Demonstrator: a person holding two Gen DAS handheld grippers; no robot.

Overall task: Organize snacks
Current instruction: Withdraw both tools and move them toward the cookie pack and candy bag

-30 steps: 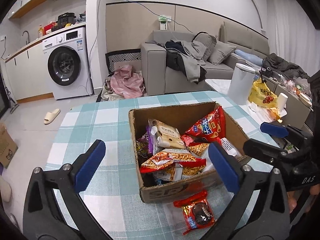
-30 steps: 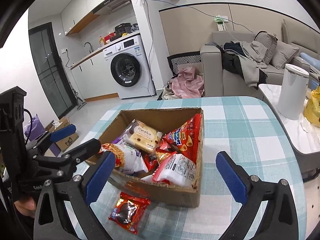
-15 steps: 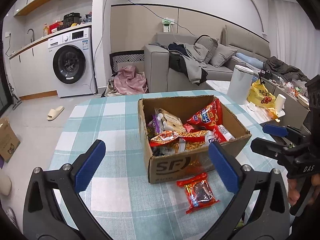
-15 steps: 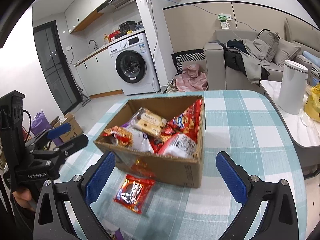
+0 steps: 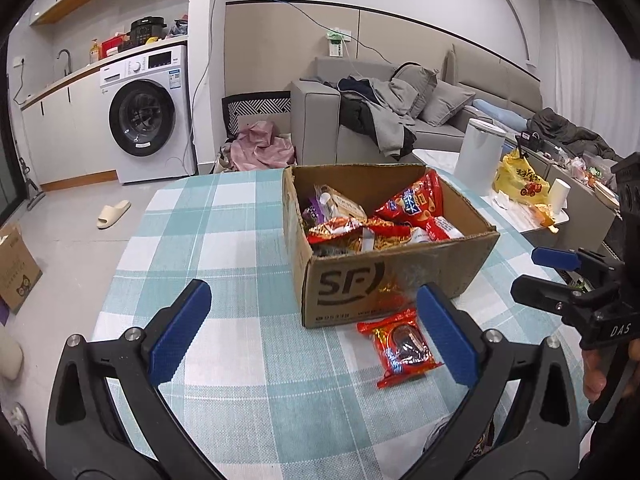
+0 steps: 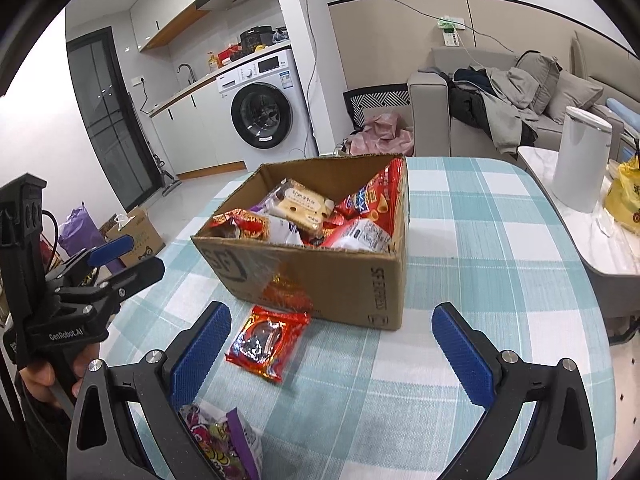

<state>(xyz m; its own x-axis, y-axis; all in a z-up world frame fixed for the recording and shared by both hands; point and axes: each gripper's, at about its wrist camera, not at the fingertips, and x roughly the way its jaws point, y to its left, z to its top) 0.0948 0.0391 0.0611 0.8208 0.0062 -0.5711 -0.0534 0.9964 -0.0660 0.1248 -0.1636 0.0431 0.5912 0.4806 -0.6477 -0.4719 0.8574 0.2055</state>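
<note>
Sitting at centre frame on the checked tablecloth (image 5: 224, 240), the cardboard box (image 5: 384, 280) is packed with snack bags. A red snack packet (image 6: 266, 338) lies flat on the cloth just below the box's front wall, apart from both tools. The left gripper (image 5: 312, 332) hovers low in its frame, jaws spread wide and empty. The right gripper (image 6: 332, 350) is likewise wide and empty, with a purple snack bag (image 6: 224, 440) at lower left beneath its finger.

White washing machine (image 5: 148, 116) under a counter; grey sofa (image 5: 400, 120) heaped with clothes, beige slipper (image 5: 114, 214) on floor
</note>
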